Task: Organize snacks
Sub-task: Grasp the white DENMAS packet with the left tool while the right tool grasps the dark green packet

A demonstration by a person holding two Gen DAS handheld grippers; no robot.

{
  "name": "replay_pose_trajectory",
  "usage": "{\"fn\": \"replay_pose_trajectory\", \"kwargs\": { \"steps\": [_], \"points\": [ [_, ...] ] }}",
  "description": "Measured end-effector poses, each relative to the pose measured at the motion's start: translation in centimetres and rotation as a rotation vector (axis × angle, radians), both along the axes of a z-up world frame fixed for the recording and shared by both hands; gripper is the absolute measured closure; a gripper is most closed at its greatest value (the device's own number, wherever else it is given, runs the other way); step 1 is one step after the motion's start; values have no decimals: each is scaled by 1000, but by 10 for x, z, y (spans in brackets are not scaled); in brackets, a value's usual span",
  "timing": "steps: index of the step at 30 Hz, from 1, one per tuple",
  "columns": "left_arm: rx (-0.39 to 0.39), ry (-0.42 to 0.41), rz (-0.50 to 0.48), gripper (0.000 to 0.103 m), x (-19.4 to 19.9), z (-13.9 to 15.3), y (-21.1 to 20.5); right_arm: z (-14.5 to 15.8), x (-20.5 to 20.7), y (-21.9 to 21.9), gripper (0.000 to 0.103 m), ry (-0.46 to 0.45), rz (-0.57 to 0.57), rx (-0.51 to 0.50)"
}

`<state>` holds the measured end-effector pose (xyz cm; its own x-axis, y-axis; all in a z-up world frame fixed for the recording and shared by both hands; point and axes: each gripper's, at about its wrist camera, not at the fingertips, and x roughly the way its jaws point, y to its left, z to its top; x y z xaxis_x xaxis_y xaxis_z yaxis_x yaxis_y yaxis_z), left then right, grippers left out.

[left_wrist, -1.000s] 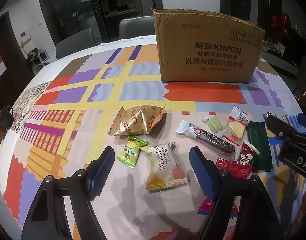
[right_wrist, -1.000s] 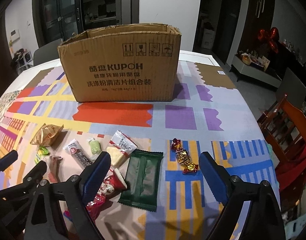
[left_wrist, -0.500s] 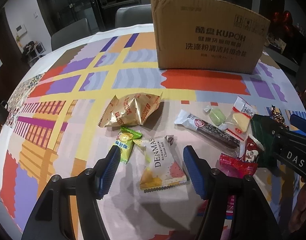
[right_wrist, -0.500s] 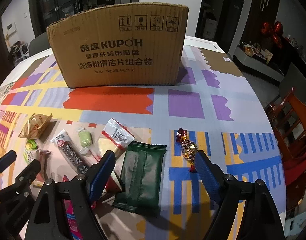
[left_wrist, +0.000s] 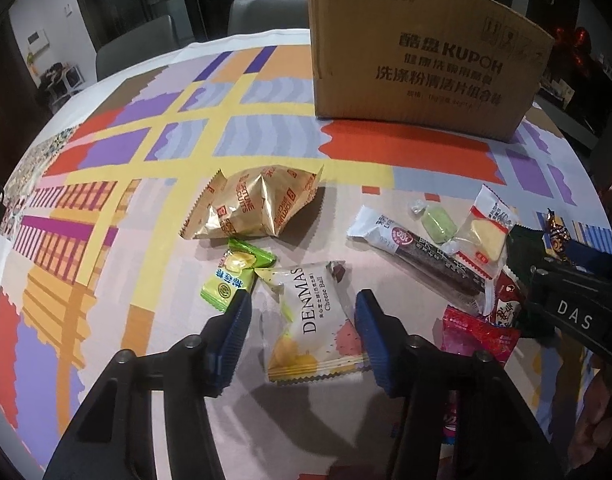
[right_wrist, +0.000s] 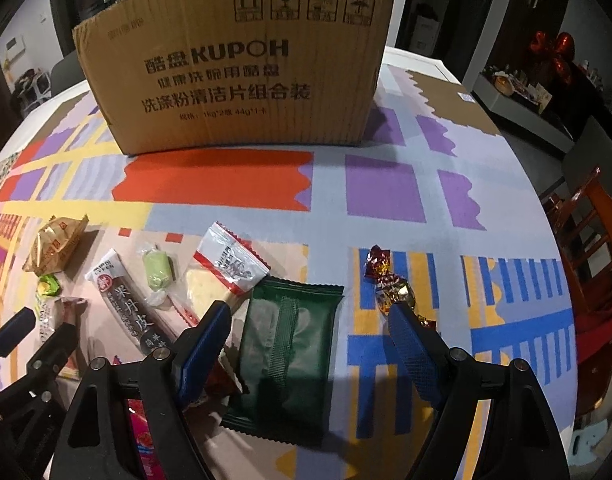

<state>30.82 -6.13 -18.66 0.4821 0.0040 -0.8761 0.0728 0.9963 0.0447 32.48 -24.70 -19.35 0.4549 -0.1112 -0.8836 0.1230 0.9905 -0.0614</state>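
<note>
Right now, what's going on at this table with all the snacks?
A person is tidying loose snacks with a hand-held tool in each hand. The left tool is closing around a white cheese ball packet, its pads not yet pressing on it. The right tool is closing over a dark green packet, also not gripped yet. Other sweets lie on the patterned tablecloth, and a cardboard box stands behind them.
</note>
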Motion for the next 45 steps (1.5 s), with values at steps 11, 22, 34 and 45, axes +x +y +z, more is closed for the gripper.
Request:
{"fn": "replay_pose_trajectory", "kwargs": {
  "steps": [11,22,34,45],
  "points": [
    [20,16,-4,60,0,-9,-3,-12,-1,-1,38,46,0,33],
    [30,4,-10,66,-2,-8,-2,-9,-4,1,57,28,9,76],
    [5,-39,-29,72,-7,9,-1,5,-12,-2,57,-8,3,74],
    [-23,-62,-57,75,-14,23,-1,26,-18,-1,57,-55,9,77]
  ]
}}
